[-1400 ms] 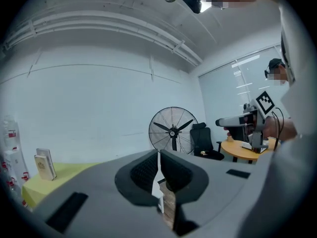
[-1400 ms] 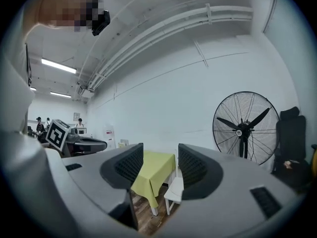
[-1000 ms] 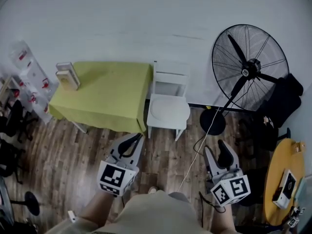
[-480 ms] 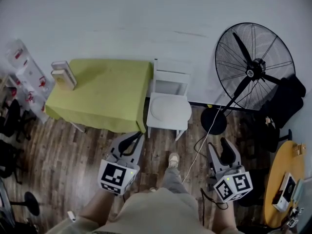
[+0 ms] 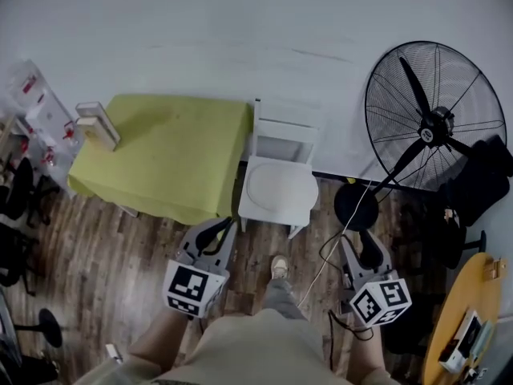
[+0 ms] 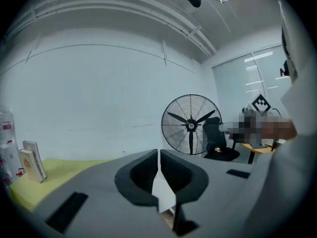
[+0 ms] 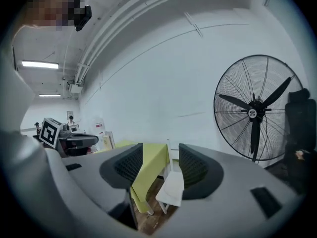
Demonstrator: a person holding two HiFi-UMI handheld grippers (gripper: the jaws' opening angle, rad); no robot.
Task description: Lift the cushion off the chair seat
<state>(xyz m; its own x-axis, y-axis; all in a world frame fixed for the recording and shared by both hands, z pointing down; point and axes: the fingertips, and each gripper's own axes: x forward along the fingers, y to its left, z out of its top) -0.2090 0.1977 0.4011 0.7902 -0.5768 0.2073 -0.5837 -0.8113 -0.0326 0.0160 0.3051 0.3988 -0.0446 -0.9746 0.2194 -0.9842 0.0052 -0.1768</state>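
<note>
A white chair (image 5: 282, 132) stands against the wall, right of a table. A round white cushion (image 5: 276, 187) lies on its seat. My left gripper (image 5: 227, 226) hovers over the floor in front of the chair's left side; its jaws meet at the tips and hold nothing. My right gripper (image 5: 359, 241) is further right, near the fan's base, jaws apart and empty. In the right gripper view the cushion (image 7: 172, 187) shows between the open jaws of the gripper (image 7: 161, 155), well ahead. In the left gripper view the gripper (image 6: 158, 155) hides most of the chair.
A table with a yellow-green cloth (image 5: 168, 147) touches the chair's left side, with boxes (image 5: 96, 125) on its far corner. A big floor fan (image 5: 437, 127) stands to the right, its cable (image 5: 325, 251) running across the wood floor. A round yellow table (image 5: 465, 319) is at right.
The person has stepped toward the chair, and a foot now shows ahead. Both grippers came forward and a little lower. Jaws are unchanged.
</note>
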